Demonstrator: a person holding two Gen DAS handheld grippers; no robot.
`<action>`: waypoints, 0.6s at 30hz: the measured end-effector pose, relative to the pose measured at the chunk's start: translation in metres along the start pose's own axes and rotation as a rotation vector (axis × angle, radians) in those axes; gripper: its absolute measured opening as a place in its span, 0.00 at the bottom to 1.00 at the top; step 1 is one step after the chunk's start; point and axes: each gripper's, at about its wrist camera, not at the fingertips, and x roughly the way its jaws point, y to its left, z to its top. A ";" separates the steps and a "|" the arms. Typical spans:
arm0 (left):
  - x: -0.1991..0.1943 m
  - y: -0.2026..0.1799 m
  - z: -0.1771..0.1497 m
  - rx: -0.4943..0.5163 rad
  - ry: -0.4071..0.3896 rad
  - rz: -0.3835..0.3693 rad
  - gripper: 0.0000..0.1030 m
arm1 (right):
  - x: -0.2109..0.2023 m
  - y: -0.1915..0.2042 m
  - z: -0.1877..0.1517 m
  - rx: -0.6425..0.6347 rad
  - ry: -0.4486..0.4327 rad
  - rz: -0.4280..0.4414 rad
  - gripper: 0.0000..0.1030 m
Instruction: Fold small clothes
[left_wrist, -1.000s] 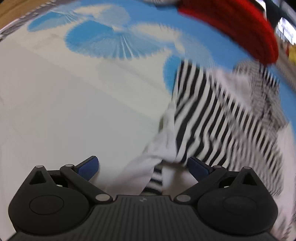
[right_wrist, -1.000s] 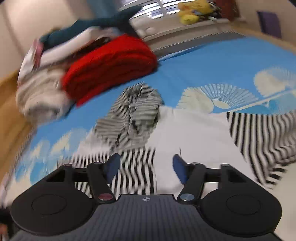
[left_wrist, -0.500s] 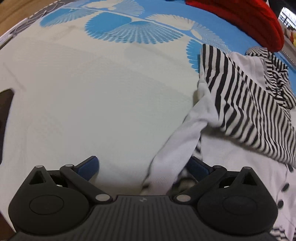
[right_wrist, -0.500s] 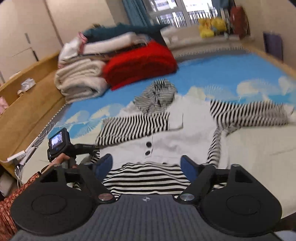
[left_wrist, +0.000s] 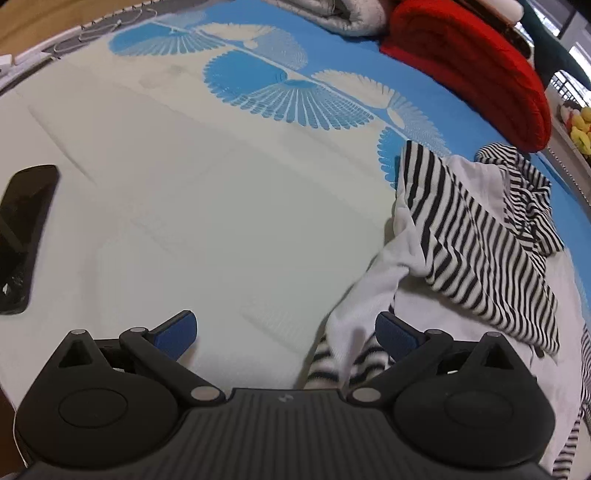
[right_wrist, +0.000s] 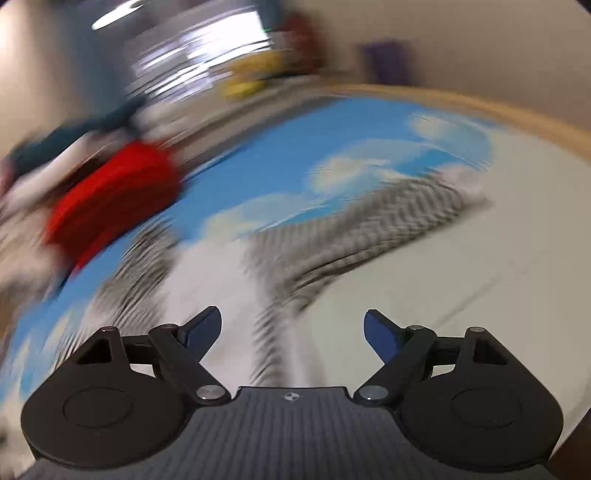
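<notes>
- The striped garment (left_wrist: 476, 236), a small white top with black-and-white striped sleeves and hood, lies on the bed (left_wrist: 221, 206), filling the right side of the left wrist view. One striped sleeve is already folded across its white body.
- The left gripper (left_wrist: 286, 334) has its jaws spread wide. A bunched white edge with a striped cuff sits at the lower centre-right of that view, against the inner face of the right-hand jaw; the other jaw is well clear, over bare sheet, so nothing is pinched.
- The right gripper (right_wrist: 291, 328) also has wide jaws with nothing clamped. Its view is badly smeared. The unfolded sleeve (right_wrist: 351, 236) runs from just ahead of the jaws up toward the right of the frame.
- What the next move depends on: that sleeve's long axis slants away from the right jaws to the upper right, and its near end lies roughly between them. By my reckoning the right hand is the nearer one for it, and the left is better placed for the hem.
- A red blanket (left_wrist: 472, 66) lies folded at the upper right of the left wrist view, and a dark phone (left_wrist: 22, 236) at the left edge, both well apart from the garment.
</notes>
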 end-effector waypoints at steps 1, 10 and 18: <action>0.007 -0.002 0.005 -0.010 0.018 -0.011 1.00 | 0.019 -0.017 0.012 0.095 -0.017 -0.056 0.83; 0.040 -0.029 0.021 0.040 0.072 -0.019 1.00 | 0.154 -0.117 0.075 0.495 -0.016 -0.281 0.80; 0.053 -0.032 0.021 -0.024 0.135 -0.058 1.00 | 0.203 -0.103 0.108 0.396 -0.112 -0.311 0.04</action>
